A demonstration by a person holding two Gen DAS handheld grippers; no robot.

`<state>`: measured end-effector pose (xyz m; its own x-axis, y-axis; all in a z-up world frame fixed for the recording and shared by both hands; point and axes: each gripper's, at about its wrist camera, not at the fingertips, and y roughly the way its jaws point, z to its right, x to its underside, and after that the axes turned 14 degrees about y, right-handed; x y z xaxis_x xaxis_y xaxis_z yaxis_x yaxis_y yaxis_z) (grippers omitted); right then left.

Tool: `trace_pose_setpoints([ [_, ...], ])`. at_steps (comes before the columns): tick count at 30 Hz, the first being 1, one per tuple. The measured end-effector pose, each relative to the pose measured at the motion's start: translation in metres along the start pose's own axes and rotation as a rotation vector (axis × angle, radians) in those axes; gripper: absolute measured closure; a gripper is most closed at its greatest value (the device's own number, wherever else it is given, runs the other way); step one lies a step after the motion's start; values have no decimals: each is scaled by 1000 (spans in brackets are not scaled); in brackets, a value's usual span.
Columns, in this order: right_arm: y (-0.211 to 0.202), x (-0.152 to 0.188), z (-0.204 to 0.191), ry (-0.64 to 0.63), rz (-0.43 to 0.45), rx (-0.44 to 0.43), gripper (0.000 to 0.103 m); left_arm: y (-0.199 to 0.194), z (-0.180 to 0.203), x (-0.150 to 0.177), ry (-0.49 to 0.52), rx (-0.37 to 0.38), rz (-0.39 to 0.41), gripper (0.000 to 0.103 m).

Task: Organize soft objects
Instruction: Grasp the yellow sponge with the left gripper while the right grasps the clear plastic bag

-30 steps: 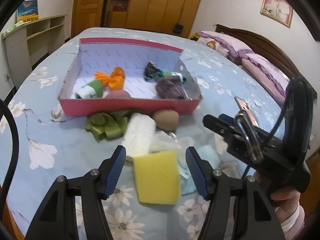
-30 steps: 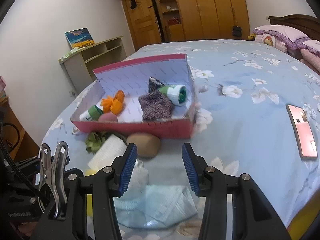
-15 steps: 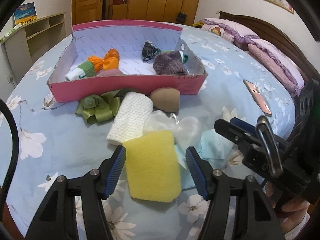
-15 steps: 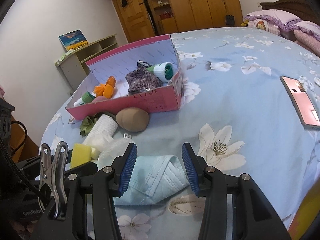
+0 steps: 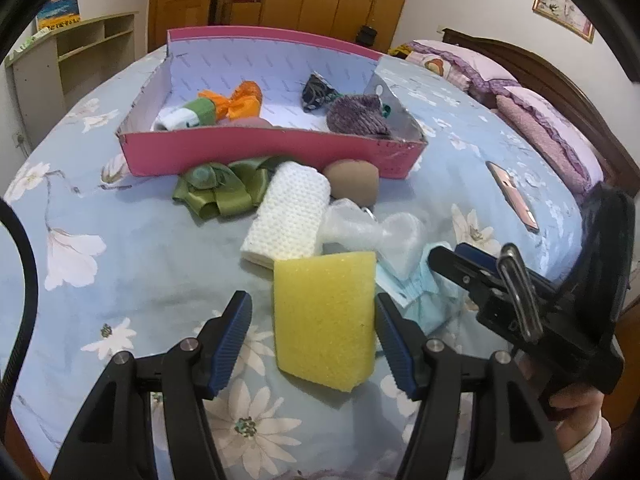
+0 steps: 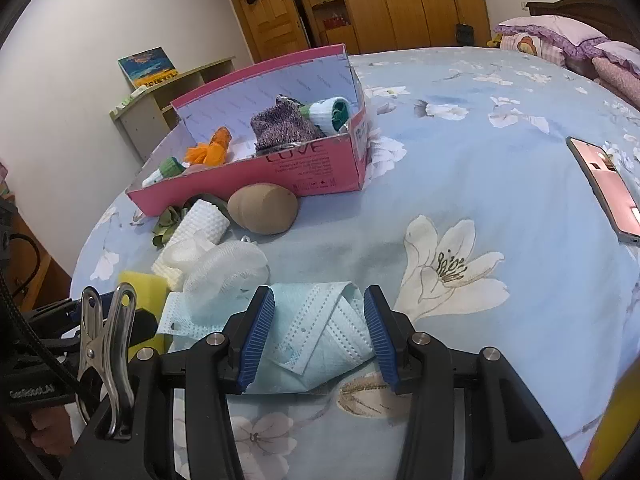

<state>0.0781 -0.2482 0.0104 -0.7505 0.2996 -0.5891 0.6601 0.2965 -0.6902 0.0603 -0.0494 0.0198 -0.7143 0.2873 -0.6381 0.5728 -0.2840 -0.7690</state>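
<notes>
One yellow sponge (image 5: 324, 316), a porous foam block, lying flat on the bed (image 5: 120, 248) between the blue ribbed pads of the left hand-held gripper (image 5: 314, 340); jaws moderately wide, right pad just beside the sponge edge, left pad apart from it, nothing gripped. One pale blue face mask (image 6: 320, 332), pleated and folded, lying between the pads of the right hand-held gripper (image 6: 320, 336); jaws at a middling gap, pads beside the mask, contact not clear. Beyond the sponge: one white waffle-knit roll (image 5: 290, 216), one crumpled clear plastic bag (image 5: 372, 232), one tan rounded pad (image 5: 354, 182), one green satin ribbon bow (image 5: 224, 192), all just in front of one pink cardboard box (image 5: 260, 152). Inside the box: one orange bow (image 5: 236, 100), one green-and-white roll (image 5: 184, 116), one purple knitted piece (image 5: 358, 118), one dark patterned cloth (image 5: 316, 88), one pinkish item half hidden behind the near wall. One pink phone (image 6: 604, 184) lying well apart on the floral blue sheet.
</notes>
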Motion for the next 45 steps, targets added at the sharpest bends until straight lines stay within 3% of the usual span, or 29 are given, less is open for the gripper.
trace_pose_setpoints([
  [5,0,0,1,1,2,-2,55,8,3,1,-10,54,-20,38],
  [12,-2,0,1,4,9,-7,55,6,8,1,15,54,-8,44],
  [19,-6,-1,-1,-1,18,-13,55,-12,-2,-1,6,5,34,45],
  [27,-13,-1,-13,-23,30,-47,55,-29,-29,3,-22,-129,66,45],
  [45,11,2,-59,-102,-35,-77,56,-16,-64,23,-118,-120,42,45],
])
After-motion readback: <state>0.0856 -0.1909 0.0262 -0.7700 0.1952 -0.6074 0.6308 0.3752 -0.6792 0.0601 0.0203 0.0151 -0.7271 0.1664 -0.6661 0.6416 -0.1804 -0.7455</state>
